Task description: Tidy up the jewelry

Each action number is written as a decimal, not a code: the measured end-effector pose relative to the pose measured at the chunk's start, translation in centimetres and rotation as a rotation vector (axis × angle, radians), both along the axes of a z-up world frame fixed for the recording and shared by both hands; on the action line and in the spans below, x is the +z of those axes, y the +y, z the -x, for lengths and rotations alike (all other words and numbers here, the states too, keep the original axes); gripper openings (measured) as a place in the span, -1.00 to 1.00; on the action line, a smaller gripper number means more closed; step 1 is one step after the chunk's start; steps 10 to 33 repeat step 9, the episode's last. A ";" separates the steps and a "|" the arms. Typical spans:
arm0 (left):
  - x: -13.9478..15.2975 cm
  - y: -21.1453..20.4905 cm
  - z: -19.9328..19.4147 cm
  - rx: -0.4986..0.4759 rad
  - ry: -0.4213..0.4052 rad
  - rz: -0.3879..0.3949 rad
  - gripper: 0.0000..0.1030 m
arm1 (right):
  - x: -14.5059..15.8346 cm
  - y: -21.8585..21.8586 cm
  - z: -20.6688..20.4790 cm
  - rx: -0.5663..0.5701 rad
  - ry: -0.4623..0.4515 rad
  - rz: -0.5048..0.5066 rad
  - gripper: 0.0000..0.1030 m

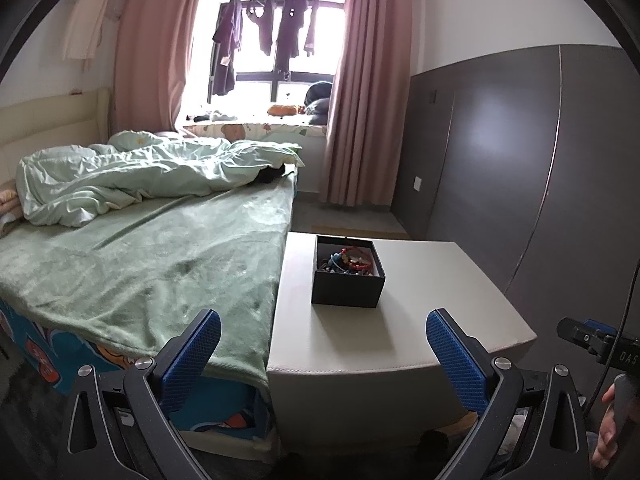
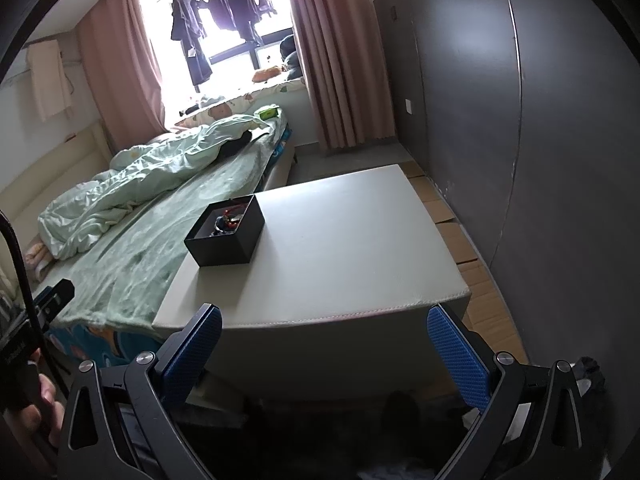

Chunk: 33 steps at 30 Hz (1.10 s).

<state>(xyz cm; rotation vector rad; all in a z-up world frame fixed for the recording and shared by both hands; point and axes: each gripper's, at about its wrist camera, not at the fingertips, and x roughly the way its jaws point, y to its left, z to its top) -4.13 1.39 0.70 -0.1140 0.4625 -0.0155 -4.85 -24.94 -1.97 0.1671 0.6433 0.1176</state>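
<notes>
Both tongs [image 1: 323,350] [image 2: 324,347] gaping, jewelry box [image 1: 347,271] [image 2: 225,235] well ahead, untouched.

One black box [image 1: 347,276], one table [image 1: 440,300], perhaps several bracelets [image 1: 352,262].

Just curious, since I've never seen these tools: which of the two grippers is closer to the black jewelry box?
Probably the left gripper: the black jewelry box sits straight between its open fingers. For the right gripper, it lies off left, toward the bed.

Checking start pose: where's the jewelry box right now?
The black jewelry box, open with beaded jewelry inside, sits on the beige table near its bed-side edge, ahead of both open grippers; in the right wrist view it appears left of centre.
</notes>
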 end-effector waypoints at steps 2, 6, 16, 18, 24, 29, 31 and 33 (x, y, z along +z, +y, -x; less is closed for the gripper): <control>-0.1 -0.1 0.0 -0.002 -0.002 -0.003 0.99 | 0.0 0.0 0.1 -0.001 0.001 -0.001 1.00; -0.1 -0.3 0.0 -0.005 -0.002 -0.007 0.99 | -0.1 0.1 0.0 0.000 0.002 0.006 1.00; -0.2 -0.2 0.0 -0.013 0.000 0.000 0.99 | -0.2 0.2 -0.1 -0.002 0.005 0.018 1.00; -0.2 -0.2 0.0 -0.013 0.000 0.000 0.99 | -0.2 0.2 -0.1 -0.002 0.005 0.018 1.00; -0.2 -0.2 0.0 -0.013 0.000 0.000 0.99 | -0.2 0.2 -0.1 -0.002 0.005 0.018 1.00; -0.2 -0.2 0.0 -0.013 0.000 0.000 0.99 | -0.2 0.2 -0.1 -0.002 0.005 0.018 1.00; -0.2 -0.2 0.0 -0.013 0.000 0.000 0.99 | -0.2 0.2 -0.1 -0.002 0.005 0.018 1.00; -0.2 -0.2 0.0 -0.013 0.000 0.000 0.99 | -0.2 0.2 -0.1 -0.002 0.005 0.018 1.00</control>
